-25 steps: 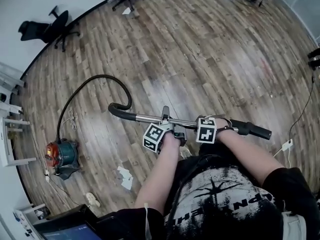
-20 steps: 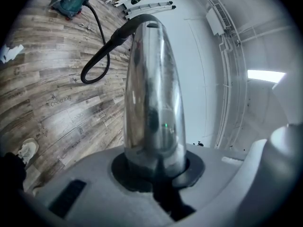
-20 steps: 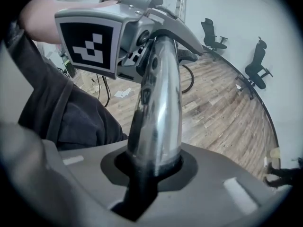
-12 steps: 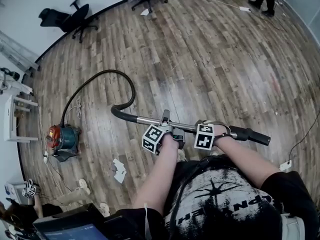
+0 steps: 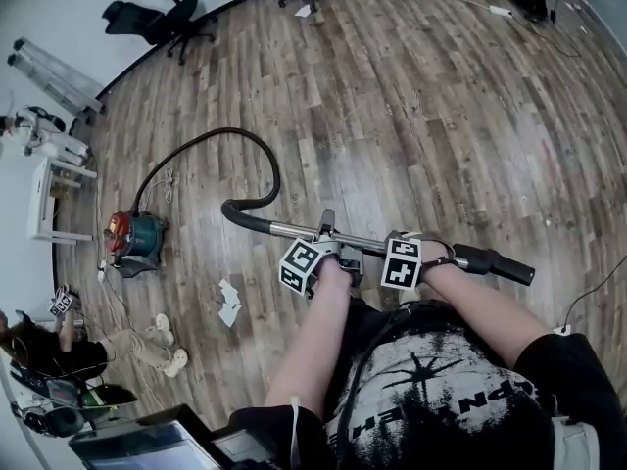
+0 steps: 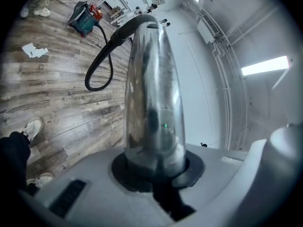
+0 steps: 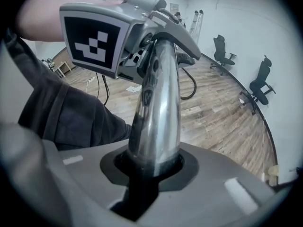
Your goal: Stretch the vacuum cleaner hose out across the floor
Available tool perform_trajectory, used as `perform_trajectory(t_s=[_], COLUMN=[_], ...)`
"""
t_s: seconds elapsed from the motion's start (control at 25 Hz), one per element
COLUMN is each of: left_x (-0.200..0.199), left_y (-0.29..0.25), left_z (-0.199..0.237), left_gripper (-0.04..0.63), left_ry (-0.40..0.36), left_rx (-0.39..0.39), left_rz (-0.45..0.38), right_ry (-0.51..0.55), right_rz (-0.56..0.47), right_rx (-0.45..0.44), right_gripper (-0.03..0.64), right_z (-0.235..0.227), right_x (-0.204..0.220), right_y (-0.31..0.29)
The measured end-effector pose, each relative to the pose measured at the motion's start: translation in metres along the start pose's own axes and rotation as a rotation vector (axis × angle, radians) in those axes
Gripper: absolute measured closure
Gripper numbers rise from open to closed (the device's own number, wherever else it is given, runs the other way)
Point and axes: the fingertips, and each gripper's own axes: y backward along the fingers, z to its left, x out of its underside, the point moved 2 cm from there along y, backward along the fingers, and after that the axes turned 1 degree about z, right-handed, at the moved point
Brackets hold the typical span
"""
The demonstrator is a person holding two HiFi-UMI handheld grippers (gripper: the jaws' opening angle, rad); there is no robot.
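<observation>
In the head view the chrome wand [image 5: 372, 242] of the vacuum cleaner lies level across my front. Its black hose [image 5: 211, 136] loops over the wood floor to the red and teal vacuum body [image 5: 137, 235] at the left. My left gripper [image 5: 327, 235] is shut on the wand near its middle. My right gripper [image 5: 411, 247] is shut on it further right, just short of the black end piece [image 5: 498, 262]. The left gripper view looks along the wand [image 6: 154, 93] towards the hose [image 6: 100, 65] and the vacuum body [image 6: 86, 17]. In the right gripper view the wand [image 7: 158, 112] runs up to the left gripper's marker cube [image 7: 92, 40].
Office chairs [image 5: 162, 18] stand by the far wall, and a white rack [image 5: 61, 200] stands at the left. A paper scrap [image 5: 228, 303] lies near the vacuum. A person sits on the floor [image 5: 93, 351] at the lower left. A white cable [image 5: 588, 302] runs along the right.
Both grippers have carried the wand across the room, still gripped as before. The vacuum body now sits higher in the head view, and a seated person has come into sight at lower left.
</observation>
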Motion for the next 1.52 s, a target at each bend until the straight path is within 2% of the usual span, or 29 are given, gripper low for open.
perform_trajectory(t_s=[0.16, 0.32, 0.56, 0.8, 1.16, 1.36, 1.52], left_x=[0.033, 0.049, 0.065, 0.082, 0.095, 0.104, 0.127], left_y=[0.014, 0.033, 0.045, 0.067, 0.089, 0.095, 0.106], left_z=[0.007, 0.011, 0.018, 0.037, 0.065, 0.073, 0.071], left_gripper=[0.554, 0.554, 0.554, 0.554, 0.555, 0.555, 0.555], left_ry=[0.016, 0.016, 0.024, 0.033, 0.006, 0.004, 0.000], left_rx=[-0.014, -0.017, 0.026, 0.029, 0.062, 0.062, 0.063], left_rz=[0.007, 0.013, 0.070, 0.160, 0.268, 0.293, 0.306], right_ry=[-0.007, -0.014, -0.057, -0.140, -0.246, -0.265, -0.270], right_rz=[0.011, 0.009, 0.041, 0.077, 0.088, 0.090, 0.084], right_rx=[-0.021, -0.028, 0.023, 0.036, 0.095, 0.129, 0.170], right_gripper=[0.518, 0.518, 0.518, 0.518, 0.518, 0.514, 0.506], right_z=[0.022, 0.044, 0.066, 0.107, 0.151, 0.163, 0.177], right_x=[0.030, 0.041, 0.051, 0.058, 0.059, 0.065, 0.083], right_y=[0.003, 0.007, 0.008, 0.003, -0.023, -0.024, -0.013])
